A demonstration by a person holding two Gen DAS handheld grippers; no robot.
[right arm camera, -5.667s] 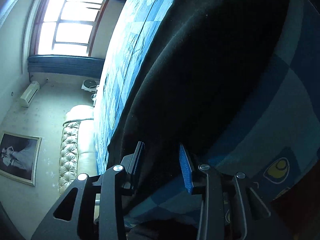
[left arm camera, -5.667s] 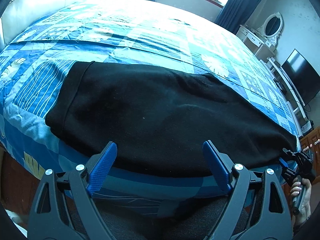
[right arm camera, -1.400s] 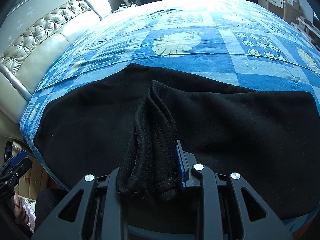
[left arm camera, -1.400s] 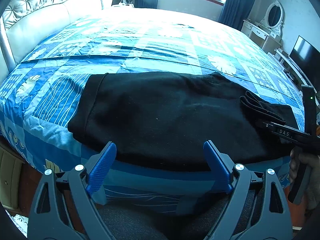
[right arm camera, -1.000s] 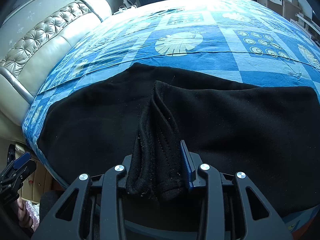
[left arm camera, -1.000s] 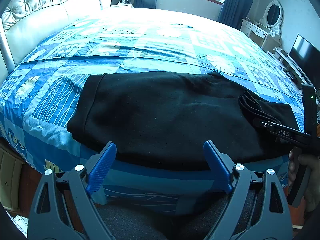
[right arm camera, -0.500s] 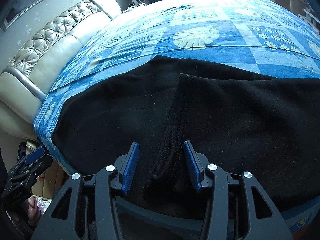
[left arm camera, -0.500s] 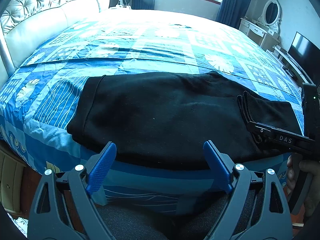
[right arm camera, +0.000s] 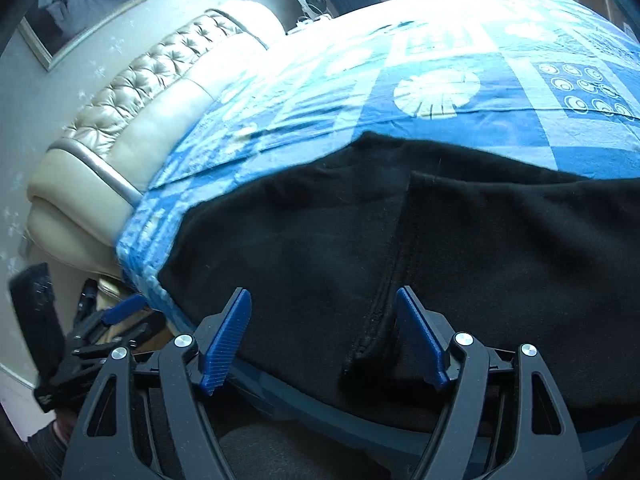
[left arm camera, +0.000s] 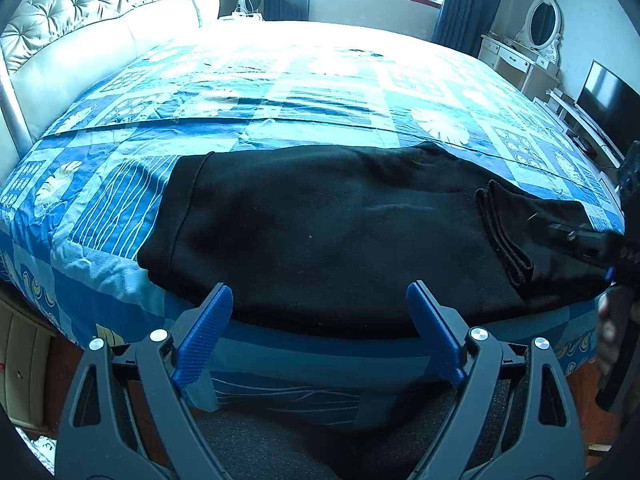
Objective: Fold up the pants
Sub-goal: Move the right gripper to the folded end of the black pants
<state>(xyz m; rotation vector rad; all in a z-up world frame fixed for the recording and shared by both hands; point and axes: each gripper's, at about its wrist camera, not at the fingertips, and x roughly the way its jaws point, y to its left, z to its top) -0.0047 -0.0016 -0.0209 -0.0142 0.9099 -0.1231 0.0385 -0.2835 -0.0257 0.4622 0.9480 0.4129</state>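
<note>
Black pants lie across the near edge of the bed, waistband at the left in the left wrist view. Their leg end is folded back over the rest, and its hem forms a thick ridge at the right. In the right wrist view the pants fill the lower half and the hem runs down toward my right gripper. Its jaws are opening; the hem lies loose between them, pressed by neither pad. My left gripper hangs open over the bed's near edge, holding nothing. The right tool shows at the right margin.
The bed carries a blue patchwork cover with wide free room beyond the pants. A tufted cream headboard stands at the left. A dresser with an oval mirror and a television line the right wall.
My right gripper has let go of the folded hem and drawn back and up from it. The hem now lies flat on the pants. My left gripper has not moved.
</note>
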